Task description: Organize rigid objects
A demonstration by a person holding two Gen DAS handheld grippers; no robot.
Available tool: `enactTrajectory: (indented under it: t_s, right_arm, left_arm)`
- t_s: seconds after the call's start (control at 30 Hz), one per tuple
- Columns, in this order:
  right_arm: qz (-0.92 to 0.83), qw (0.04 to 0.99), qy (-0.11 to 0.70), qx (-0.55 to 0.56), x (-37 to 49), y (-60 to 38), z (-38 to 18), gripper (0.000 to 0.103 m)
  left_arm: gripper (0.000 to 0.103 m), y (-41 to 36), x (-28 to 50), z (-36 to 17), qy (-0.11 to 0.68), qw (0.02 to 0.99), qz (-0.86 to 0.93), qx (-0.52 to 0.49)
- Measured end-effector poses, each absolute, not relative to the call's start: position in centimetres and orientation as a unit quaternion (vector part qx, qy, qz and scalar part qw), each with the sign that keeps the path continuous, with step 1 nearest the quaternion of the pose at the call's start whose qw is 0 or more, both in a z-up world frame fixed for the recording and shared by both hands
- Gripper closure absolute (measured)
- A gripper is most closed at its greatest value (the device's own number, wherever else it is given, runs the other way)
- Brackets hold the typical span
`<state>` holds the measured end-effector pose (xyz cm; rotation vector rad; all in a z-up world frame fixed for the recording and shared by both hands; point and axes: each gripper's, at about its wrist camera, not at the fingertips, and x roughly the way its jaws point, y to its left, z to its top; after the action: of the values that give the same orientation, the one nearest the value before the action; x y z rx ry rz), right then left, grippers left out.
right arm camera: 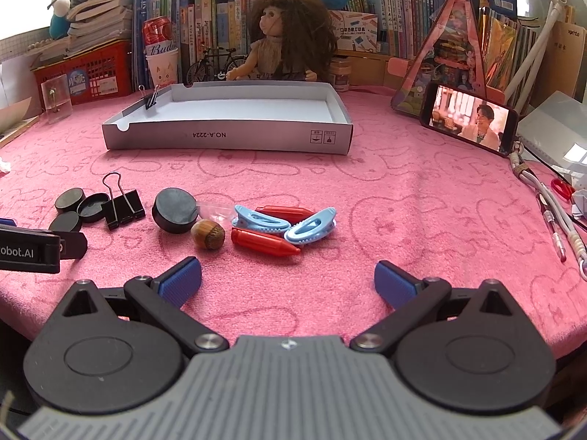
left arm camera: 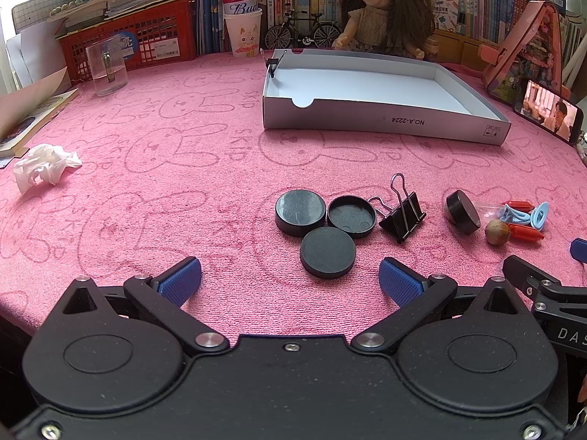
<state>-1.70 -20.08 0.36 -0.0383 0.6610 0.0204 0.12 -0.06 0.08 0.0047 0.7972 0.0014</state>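
Three black round caps [left arm camera: 323, 225] lie grouped on the pink cloth, just ahead of my open, empty left gripper [left arm camera: 290, 280]. Right of them lie a black binder clip [left arm camera: 401, 216], a tilted black cap [left arm camera: 463, 212], a hazelnut [left arm camera: 497, 232], red crayon-shaped pieces [right arm camera: 262, 242] and blue hair clips [right arm camera: 310, 228]. My right gripper [right arm camera: 288, 280] is open and empty, just short of the red pieces. A white shallow box [left arm camera: 381, 123] stands farther back, with a small binder clip [left arm camera: 272, 63] on its left wall. The box also shows in the right wrist view [right arm camera: 227, 137].
A crumpled tissue [left arm camera: 44, 167] lies at the left, a clear glass [left arm camera: 106, 66] behind it. A phone [right arm camera: 471, 121] playing video, cables and a pen [right arm camera: 550, 216] lie at the right. A doll [left arm camera: 381, 7], red basket [left arm camera: 128, 36], can and books line the back.
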Motion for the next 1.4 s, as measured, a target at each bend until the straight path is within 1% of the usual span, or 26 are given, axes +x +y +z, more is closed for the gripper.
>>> enactTrajectory:
  t_s: [0.33, 0.63, 0.73, 0.8, 0.83, 0.9, 0.93, 1.0, 1.1, 1.17, 1.2, 1.27, 1.3, 1.33, 1.4]
  right_arm:
    - [0.008, 0.952, 0.307, -0.017, -2.2, -20.2, 0.0, 0.000]
    - [0.004, 0.951, 0.310, -0.014, -2.1, -20.0, 0.2, 0.000]
    - [0.015, 0.952, 0.304, -0.016, -2.4, -19.7, 0.4, 0.000]
    - [0.028, 0.955, 0.295, -0.014, -2.7, -19.5, 0.5, 0.000]
    - [0.033, 0.956, 0.290, -0.012, -2.8, -19.3, 0.7, 0.000]
    - [0.041, 0.958, 0.284, -0.006, -2.9, -19.3, 0.9, 0.000]
    - [0.040, 0.959, 0.281, -0.002, -2.9, -19.3, 1.1, 0.000]
    - [0.033, 0.960, 0.278, 0.005, -2.9, -19.5, 1.3, 0.004]
    - [0.020, 0.959, 0.281, 0.021, -2.8, -20.1, 1.4, 0.013]
    - [0.013, 0.957, 0.287, 0.027, -2.6, -20.3, 1.3, 0.021]
    - [0.011, 0.957, 0.290, 0.028, -2.6, -20.4, 1.2, 0.024]
    - [0.008, 0.954, 0.296, 0.036, -2.5, -20.5, 1.0, 0.034]
    - [0.005, 0.954, 0.298, 0.040, -2.4, -20.5, 0.9, 0.037]
    - [0.002, 0.954, 0.297, 0.040, -2.4, -20.5, 0.9, 0.043]
    - [-0.001, 0.954, 0.297, 0.042, -2.3, -20.5, 1.0, 0.048]
  left_arm:
    - [0.000, 0.0, -0.5, 0.1, 0.379, 0.925, -0.001, 0.003]
    - [0.001, 0.2, -0.9, -0.1, 0.368, 0.930, -0.004, -0.001]
    - [0.009, 0.7, -1.4, 0.2, 0.355, 0.935, -0.004, -0.022]
    - [0.020, 0.8, -1.7, 0.6, 0.344, 0.938, -0.015, -0.029]
    - [0.023, 0.8, -1.8, 0.7, 0.340, 0.940, -0.022, -0.030]
    - [0.032, 0.7, -2.0, 0.9, 0.336, 0.941, -0.033, -0.029]
    - [0.034, 0.6, -2.1, 0.9, 0.333, 0.942, -0.037, -0.027]
    - [0.042, 0.2, -2.4, 1.0, 0.328, 0.944, -0.043, -0.022]
    - [0.050, -0.1, -2.5, 1.0, 0.326, 0.944, -0.048, -0.017]
    - [0.055, -0.2, -2.5, 0.9, 0.329, 0.943, -0.048, -0.018]
    - [0.056, -0.2, -2.5, 0.9, 0.329, 0.943, -0.046, -0.018]
    - [0.059, -0.1, -2.5, 0.9, 0.328, 0.943, -0.044, -0.018]
    - [0.060, -0.1, -2.5, 0.8, 0.327, 0.944, -0.043, -0.017]
    - [0.060, 0.0, -2.4, 0.8, 0.327, 0.944, -0.043, -0.017]
    - [0.061, 0.0, -2.3, 0.7, 0.327, 0.944, -0.042, -0.016]
